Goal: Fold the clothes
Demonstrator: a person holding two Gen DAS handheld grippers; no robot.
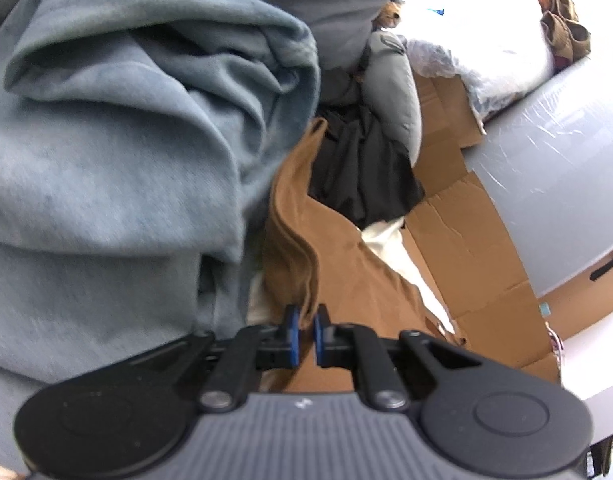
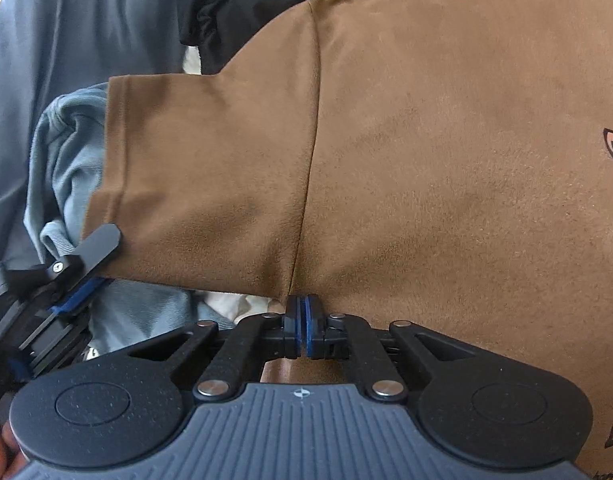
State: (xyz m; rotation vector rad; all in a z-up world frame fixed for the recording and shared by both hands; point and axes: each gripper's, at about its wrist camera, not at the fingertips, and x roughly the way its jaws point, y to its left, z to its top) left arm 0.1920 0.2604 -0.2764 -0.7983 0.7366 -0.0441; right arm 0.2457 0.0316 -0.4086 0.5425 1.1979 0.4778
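Note:
A brown T-shirt (image 2: 426, 160) with a dark print at its right edge fills the right wrist view, its short sleeve (image 2: 194, 184) spread out to the left. My right gripper (image 2: 305, 308) is shut on the shirt's lower edge, right where the sleeve seam ends. My left gripper (image 2: 92, 268) enters at the left and pinches the sleeve's lower corner. In the left wrist view the left gripper (image 1: 305, 322) is shut on a folded ridge of the brown T-shirt (image 1: 338, 272), which runs away from its blue pads (image 1: 292, 326).
A bulky light-blue sweatshirt (image 1: 106, 160) is heaped close on the left. Black cloth (image 1: 358, 172), white cloth (image 1: 390, 240) and a grey garment (image 1: 394, 80) lie beyond the shirt. Flattened cardboard (image 1: 466, 240) and a grey plastic-wrapped surface (image 1: 546, 180) are to the right.

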